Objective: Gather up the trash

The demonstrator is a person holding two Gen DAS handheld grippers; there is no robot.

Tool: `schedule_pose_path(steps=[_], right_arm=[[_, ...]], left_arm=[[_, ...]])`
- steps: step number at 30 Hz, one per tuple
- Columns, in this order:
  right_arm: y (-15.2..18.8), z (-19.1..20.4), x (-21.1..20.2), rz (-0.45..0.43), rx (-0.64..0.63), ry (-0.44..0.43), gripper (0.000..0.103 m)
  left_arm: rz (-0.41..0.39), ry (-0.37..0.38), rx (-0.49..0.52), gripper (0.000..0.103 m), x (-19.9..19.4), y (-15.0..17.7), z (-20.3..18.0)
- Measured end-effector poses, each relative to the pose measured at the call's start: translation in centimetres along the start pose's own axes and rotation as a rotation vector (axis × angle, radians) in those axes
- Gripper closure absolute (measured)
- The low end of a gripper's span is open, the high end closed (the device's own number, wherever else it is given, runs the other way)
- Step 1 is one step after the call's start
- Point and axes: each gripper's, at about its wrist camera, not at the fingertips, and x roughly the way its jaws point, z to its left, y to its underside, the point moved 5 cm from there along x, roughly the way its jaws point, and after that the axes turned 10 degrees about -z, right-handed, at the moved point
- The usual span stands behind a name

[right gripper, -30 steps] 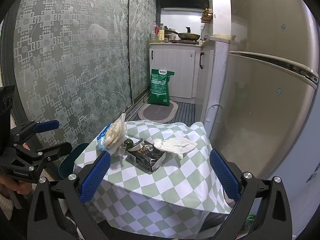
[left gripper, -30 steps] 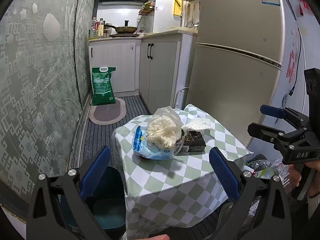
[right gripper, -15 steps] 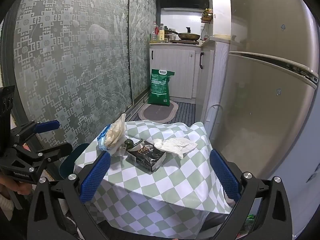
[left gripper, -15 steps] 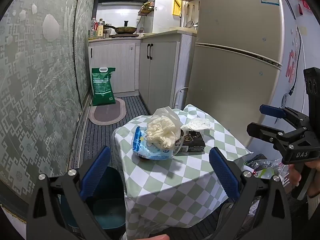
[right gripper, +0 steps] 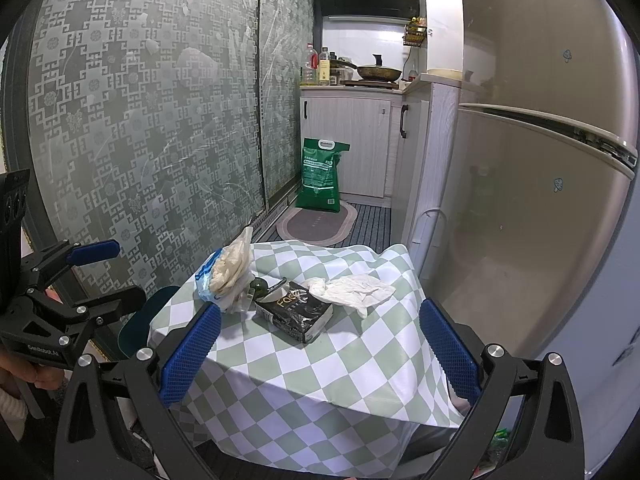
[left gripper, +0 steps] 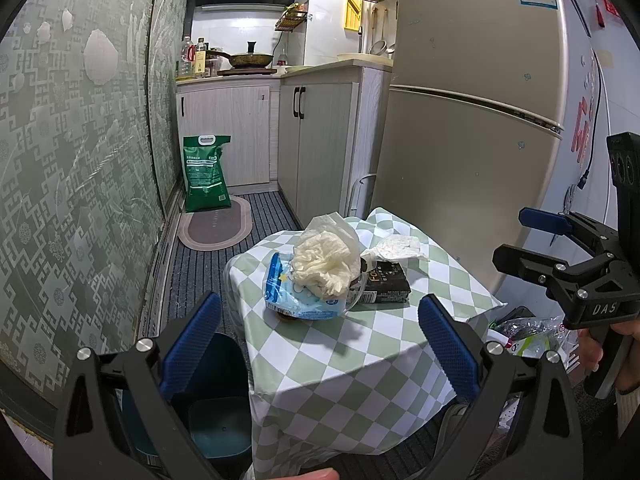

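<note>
A small table with a green-and-white checked cloth carries the trash. A crumpled cream plastic bag rests on a blue-and-white packet. Beside them lie a black box with gold lettering, a crumpled white tissue and a small green object. My left gripper is open, short of the table's near edge. My right gripper is open too, hovering before the table. Both are empty. Each gripper shows in the other's view.
A dark teal bin stands on the floor left of the table. A beige fridge is close on the right, a patterned glass wall on the left. Bagged clutter lies by the fridge. A green sack and mat lie farther back.
</note>
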Motion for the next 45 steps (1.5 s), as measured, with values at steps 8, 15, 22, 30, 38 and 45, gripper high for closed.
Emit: schedule_pose_path(steps=[8,15,22,30,38,45], right_arm=[[-0.05,0.03,-0.04,-0.001,0.000,0.000,0.003],[0.08,0.03,-0.03,-0.002,0.000,-0.001,0.003],[0.04,0.05,-0.05,0.000,-0.001,0.000,0.003],[-0.03,0.16,0.03,0.000,-0.002,0.000,0.003],[0.12,0.14,0.02,-0.001,-0.004,0.000,0.003],[0.09,0.11,0.02,-0.001,-0.003,0.000,0.003]], left_arm=[[0.000,-0.001,0.000,0.003,0.01,-0.01,-0.01],[0.000,-0.001,0.003,0.003,-0.09,-0.11,0.00],[0.000,-0.001,0.003,0.003,-0.08,-0.10,-0.01],[0.000,-0.001,0.004,0.003,-0.07,-0.10,-0.03],[0.000,-0.001,0.005,0.003,-0.06,-0.09,-0.07],[0.001,0.000,0.004,0.003,-0.04,-0.08,-0.09]])
